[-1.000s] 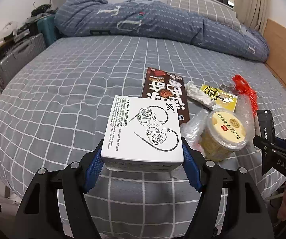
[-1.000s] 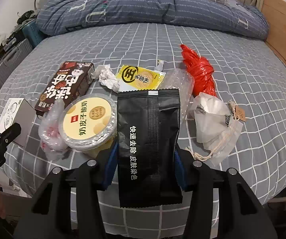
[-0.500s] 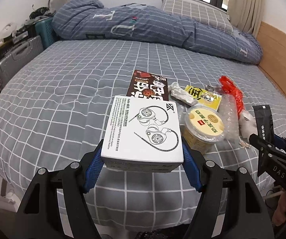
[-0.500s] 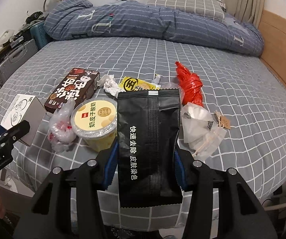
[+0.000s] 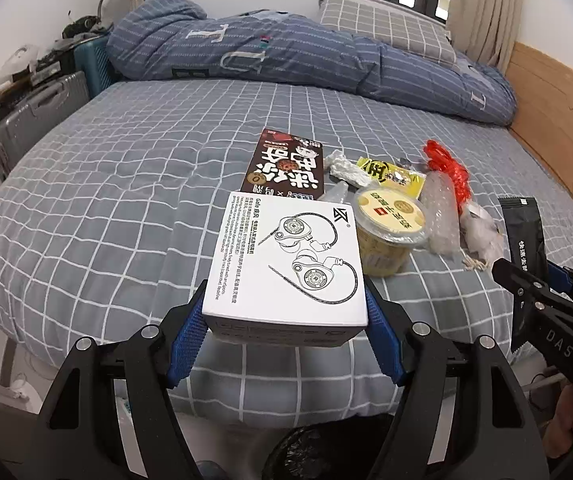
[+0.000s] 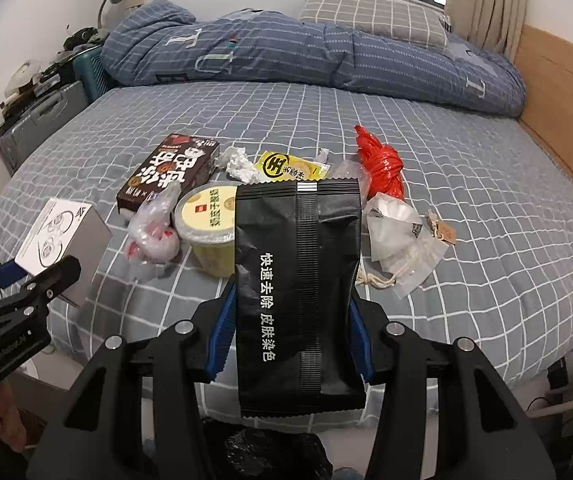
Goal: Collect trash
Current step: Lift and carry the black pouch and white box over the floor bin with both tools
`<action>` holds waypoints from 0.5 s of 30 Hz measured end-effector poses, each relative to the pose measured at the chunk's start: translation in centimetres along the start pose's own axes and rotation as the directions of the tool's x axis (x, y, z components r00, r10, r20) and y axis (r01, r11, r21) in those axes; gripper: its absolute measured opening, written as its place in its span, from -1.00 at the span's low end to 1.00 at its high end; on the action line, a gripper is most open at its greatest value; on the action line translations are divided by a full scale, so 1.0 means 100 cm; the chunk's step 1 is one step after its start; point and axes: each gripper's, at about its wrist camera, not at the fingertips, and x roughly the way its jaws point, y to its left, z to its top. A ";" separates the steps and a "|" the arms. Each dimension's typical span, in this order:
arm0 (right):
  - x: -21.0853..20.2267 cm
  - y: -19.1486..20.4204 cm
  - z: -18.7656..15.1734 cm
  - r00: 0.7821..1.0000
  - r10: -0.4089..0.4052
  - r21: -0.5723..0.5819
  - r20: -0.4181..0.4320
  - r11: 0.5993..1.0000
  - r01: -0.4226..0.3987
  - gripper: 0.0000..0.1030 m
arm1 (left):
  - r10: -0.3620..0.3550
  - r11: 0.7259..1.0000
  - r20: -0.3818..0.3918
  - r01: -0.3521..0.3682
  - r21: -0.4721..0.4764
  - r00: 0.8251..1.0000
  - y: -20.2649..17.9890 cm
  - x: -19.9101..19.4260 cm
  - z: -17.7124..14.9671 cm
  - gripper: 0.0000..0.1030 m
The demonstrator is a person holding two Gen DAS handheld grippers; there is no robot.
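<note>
Left wrist view
- Left gripper (image 5: 286, 312): its blue pads are pinching the white earphone box (image 5: 288, 258) by its two sides, and the box is hanging in front of the near edge of the bed (image 5: 126, 184).
- Box's long axis: running away from the camera, toward the yellow-lidded tub (image 5: 390, 224) beyond it.
- Key relation: a dark bag-lined bin (image 5: 306, 454) is showing almost straight below the box, off the bed's near edge; I judge the drop is calling for little more than lowering and letting go.
- Right gripper (image 5: 526, 280): showing to the right of the box, level with it, carrying the black sachet (image 5: 524, 232).
- Hard to make out: the bin's rim is being cut off by the frame and the gripper body.

Right wrist view
- Right gripper (image 6: 292, 316): its pads are squeezing the black sachet (image 6: 296, 280) at its lower half.
- Sachet's long axis: pointing away from the camera, over the tub (image 6: 210, 216).
- Key relation: the black bin liner (image 6: 274, 458) is lying directly below the sachet's near end; both grippers look about equally near it.
- Left on the bed around the tub: brown snack box (image 6: 168, 172), crumpled tissue (image 6: 238, 164), yellow wrapper (image 6: 290, 168), red plastic bundle (image 6: 382, 168), clear pouch (image 6: 402, 236).
- Hidden: the tub's right side, behind the sachet.
</note>
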 end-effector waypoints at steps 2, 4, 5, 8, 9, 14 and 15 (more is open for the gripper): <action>-0.004 0.001 -0.003 1.000 -0.009 -0.013 0.009 1.000 0.009 -0.09 | 0.004 1.000 0.002 -0.004 0.005 1.000 -0.002 -0.003 -0.003 0.35; -0.008 0.001 -0.007 1.000 -0.008 -0.013 0.013 1.000 0.009 -0.09 | -0.001 1.000 0.000 0.001 0.004 1.000 -0.003 -0.005 -0.006 0.35; -0.010 0.000 -0.009 1.000 -0.007 -0.011 0.014 1.000 0.007 -0.09 | -0.002 1.000 -0.001 0.002 0.004 1.000 -0.003 -0.005 -0.007 0.35; -0.013 -0.001 -0.015 1.000 -0.004 0.000 0.011 1.000 0.004 -0.09 | -0.007 1.000 -0.010 0.008 0.009 1.000 -0.007 -0.006 -0.014 0.35; -0.014 -0.001 -0.018 1.000 -0.003 0.002 0.008 1.000 0.003 -0.09 | -0.009 1.000 -0.015 0.010 0.010 1.000 -0.008 -0.006 -0.016 0.35; -0.015 0.000 -0.033 1.000 0.005 0.008 -0.020 1.000 -0.004 -0.09 | -0.012 1.000 -0.037 0.012 0.013 0.999 -0.011 -0.008 -0.031 0.35; -0.016 0.000 -0.037 1.000 0.009 0.011 -0.026 1.000 -0.008 -0.09 | -0.013 1.000 -0.039 0.013 0.012 0.999 -0.012 -0.009 -0.033 0.35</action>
